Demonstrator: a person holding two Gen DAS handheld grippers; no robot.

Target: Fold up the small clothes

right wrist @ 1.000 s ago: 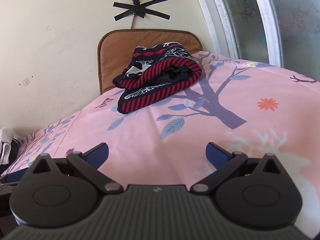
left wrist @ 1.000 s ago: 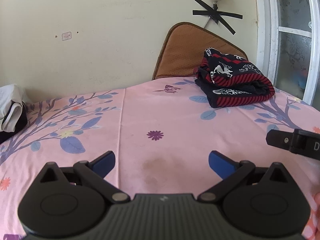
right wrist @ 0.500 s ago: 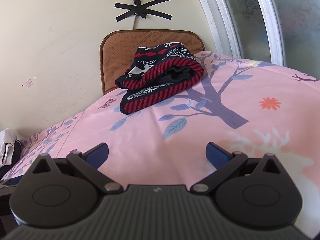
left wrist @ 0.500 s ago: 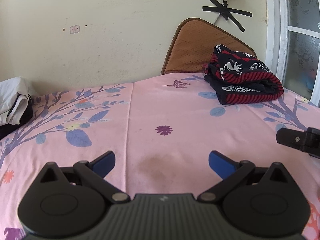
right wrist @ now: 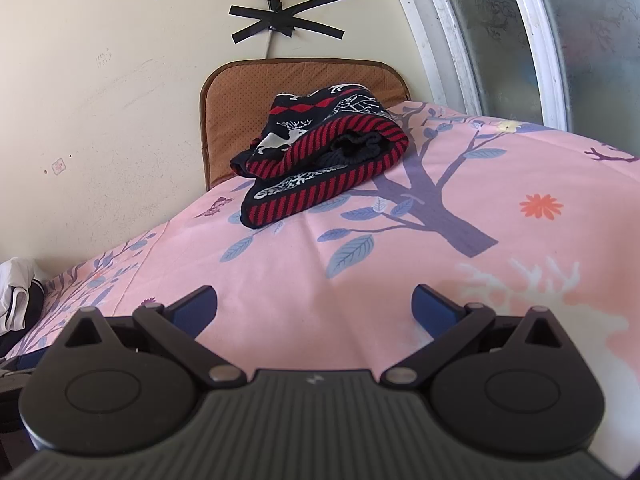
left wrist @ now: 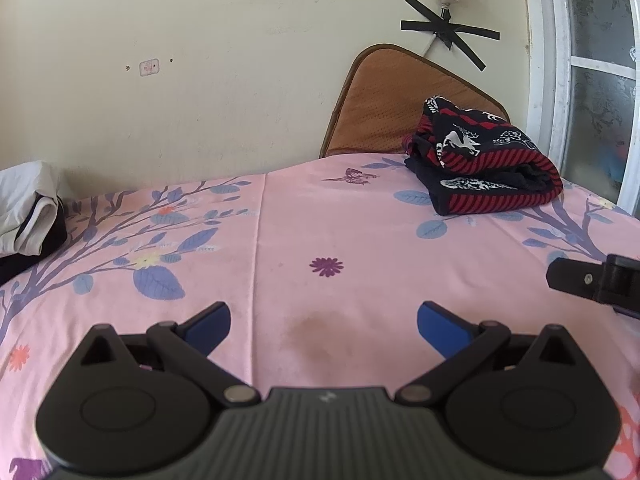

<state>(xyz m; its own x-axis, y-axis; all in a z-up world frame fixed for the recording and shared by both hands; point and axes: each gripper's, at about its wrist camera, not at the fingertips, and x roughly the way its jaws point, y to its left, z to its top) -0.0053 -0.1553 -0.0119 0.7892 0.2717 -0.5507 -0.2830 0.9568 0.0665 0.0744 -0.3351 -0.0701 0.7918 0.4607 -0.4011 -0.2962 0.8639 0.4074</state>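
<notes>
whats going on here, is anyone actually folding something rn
Not at this moment. Both tools hover open and empty over the pink bedsheet: the left hand-held gripper and the right hand-held gripper. A red-and-black sweater sits folded near the brown cushion. A white-and-black garment lies at the left edge.

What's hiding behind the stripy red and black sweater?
A brown cushion leans on the wall behind the sweater. The sweater covers the cushion's lower middle, so nothing there shows.
</notes>
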